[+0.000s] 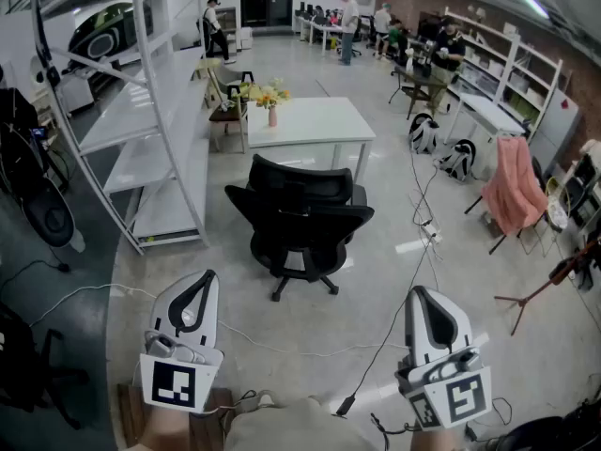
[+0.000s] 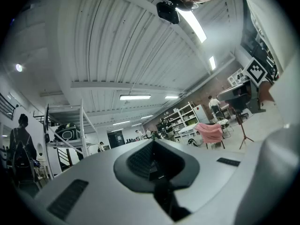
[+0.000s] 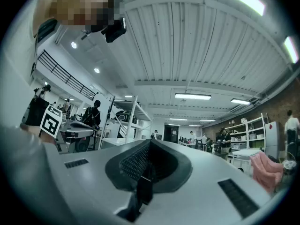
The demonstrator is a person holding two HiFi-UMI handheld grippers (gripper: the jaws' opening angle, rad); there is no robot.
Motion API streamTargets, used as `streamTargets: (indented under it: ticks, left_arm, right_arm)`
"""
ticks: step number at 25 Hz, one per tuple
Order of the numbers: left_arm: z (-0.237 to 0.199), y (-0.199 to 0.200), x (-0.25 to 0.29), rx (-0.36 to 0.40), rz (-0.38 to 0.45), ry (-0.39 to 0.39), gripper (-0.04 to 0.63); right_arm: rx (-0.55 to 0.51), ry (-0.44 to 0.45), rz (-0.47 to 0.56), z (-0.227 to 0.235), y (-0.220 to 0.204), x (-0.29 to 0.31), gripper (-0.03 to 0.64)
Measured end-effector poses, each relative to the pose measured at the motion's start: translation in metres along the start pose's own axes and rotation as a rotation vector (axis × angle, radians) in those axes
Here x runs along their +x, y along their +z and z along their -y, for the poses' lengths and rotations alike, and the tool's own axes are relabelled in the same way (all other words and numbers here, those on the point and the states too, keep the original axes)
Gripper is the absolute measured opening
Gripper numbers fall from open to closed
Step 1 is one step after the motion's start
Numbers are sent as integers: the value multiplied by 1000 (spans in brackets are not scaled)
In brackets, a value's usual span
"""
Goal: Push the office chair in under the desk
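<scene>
Office chair point(image 1: 299, 216): its backrest hides the seat
My left claw point(image 1: 201, 287) and right claw point(image 1: 420, 301) are pinched shut, empty; open floor point(image 1: 324, 319) ahead, desk point(image 1: 310, 120) beyond.

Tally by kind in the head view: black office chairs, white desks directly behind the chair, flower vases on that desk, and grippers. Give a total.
Black office chair: 1
White desk: 1
Flower vase: 1
Grippers: 2 (left gripper, right gripper)
Total: 5
</scene>
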State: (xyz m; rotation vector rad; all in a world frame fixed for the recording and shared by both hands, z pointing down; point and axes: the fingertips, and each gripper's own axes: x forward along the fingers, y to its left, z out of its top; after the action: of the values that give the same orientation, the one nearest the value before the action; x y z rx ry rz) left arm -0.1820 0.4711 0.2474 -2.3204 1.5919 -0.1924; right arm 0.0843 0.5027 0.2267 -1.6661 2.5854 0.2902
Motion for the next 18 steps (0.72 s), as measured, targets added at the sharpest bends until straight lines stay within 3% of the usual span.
streamTargets:
  ticks: [18]
  left_arm:
    - [41, -3, 31, 34, -42, 18, 7]
  right_arm:
    - [1, 77, -84, 42, -42, -5, 6]
